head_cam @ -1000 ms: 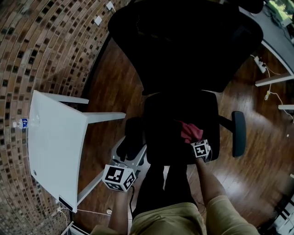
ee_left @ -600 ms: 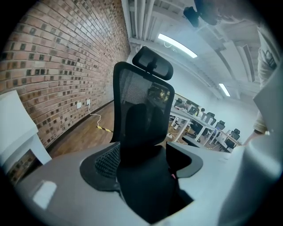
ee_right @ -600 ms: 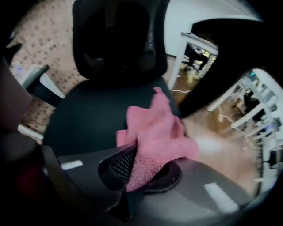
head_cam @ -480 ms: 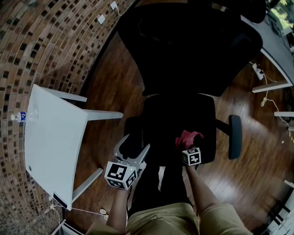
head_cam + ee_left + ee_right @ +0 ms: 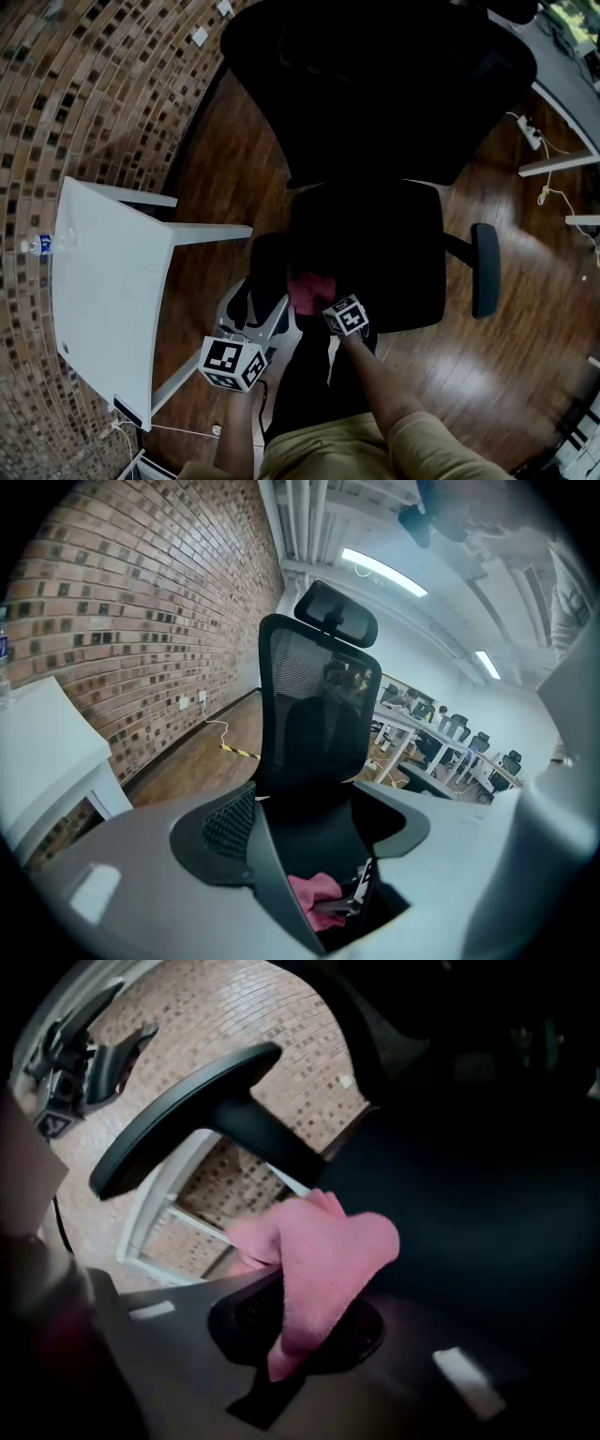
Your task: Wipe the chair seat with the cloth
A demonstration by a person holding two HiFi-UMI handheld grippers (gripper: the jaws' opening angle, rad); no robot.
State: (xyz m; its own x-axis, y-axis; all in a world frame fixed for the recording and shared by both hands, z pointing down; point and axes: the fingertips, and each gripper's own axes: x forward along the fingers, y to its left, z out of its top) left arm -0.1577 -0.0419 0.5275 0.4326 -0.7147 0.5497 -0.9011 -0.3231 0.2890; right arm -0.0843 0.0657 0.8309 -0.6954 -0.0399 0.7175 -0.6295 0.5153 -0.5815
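- Pink soft cloth (image 5: 319, 1260) is pinched in the right gripper (image 5: 328, 304), whose jaws are closed on it. It sits at the front left corner of the black padded chair seat (image 5: 375, 248), against the edge.
- Wide apart stand the jaws of the left gripper (image 5: 255, 307), with nothing held between them. It is just beside the seat's left edge, at the front, and points over the seat.
- Along the seat's left edge runs the black curved left armrest (image 5: 265, 272), just beside the cloth. The black right armrest (image 5: 486, 270) stands off the seat's right edge on a bar.
- At the seat's far edge rises the tall black mesh backrest (image 5: 375, 84).
- From the cloth to the right edge, the seat shows only dark fabric.
- Left of the seat, near the left gripper, stands the white square table (image 5: 103, 300). Right of the seat lies brown wooden floor (image 5: 506, 375).
- On the table side farthest from the seat is a small clear bottle (image 5: 42, 246). Its blue label is too small to read.
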